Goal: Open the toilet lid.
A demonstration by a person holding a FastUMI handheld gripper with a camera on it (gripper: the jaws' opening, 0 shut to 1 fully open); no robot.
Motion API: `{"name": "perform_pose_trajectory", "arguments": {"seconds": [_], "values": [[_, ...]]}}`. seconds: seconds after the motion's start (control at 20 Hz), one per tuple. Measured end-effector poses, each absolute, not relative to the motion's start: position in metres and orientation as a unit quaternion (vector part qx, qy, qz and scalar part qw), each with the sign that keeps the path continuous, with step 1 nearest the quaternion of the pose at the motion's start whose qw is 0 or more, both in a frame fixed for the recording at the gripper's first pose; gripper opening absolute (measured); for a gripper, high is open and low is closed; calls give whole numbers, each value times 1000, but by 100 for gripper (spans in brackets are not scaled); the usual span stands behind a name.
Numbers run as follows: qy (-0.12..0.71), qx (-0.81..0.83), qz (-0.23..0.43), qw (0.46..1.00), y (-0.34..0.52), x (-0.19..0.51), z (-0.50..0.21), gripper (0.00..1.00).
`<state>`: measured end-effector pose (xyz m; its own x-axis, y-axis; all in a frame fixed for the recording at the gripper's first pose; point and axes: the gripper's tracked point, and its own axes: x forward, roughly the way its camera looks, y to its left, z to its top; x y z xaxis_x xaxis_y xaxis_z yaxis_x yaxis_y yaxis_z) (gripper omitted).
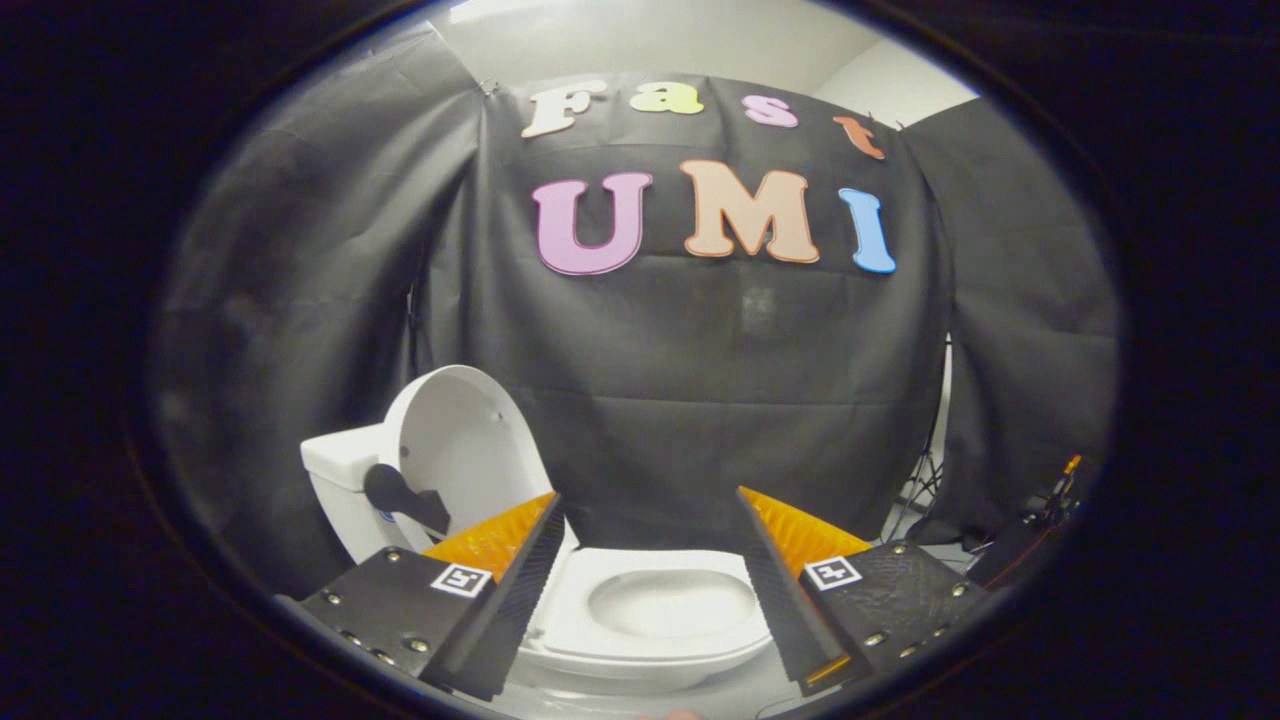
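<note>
Gripper view: jaws spread, empty; toilet lid (455, 440) upright beyond left jaw.

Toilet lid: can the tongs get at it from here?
Probably yes. The toilet lid already stands raised against the tank, just beyond the left finger. The tongs are open over the seat, holding nothing, nothing between.

One toilet (640, 610), with one lid (465, 445) raised and one tank (345, 470). One gripper (650, 530), two fingers (500, 590) spread apart, one square marker (461, 578) on each. One tripod (925, 470).
</note>
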<state>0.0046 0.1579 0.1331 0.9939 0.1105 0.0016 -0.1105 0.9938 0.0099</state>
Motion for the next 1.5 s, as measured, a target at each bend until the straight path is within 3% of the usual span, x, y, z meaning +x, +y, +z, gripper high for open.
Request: {"name": "perform_pose_trajectory", "arguments": {"seconds": [0.7, 1.5], "values": [[-20, -7, -19, 1000, 36, -2, 141, 98], [-18, 1, -12, 1000, 51, 9, 133, 98]]}}
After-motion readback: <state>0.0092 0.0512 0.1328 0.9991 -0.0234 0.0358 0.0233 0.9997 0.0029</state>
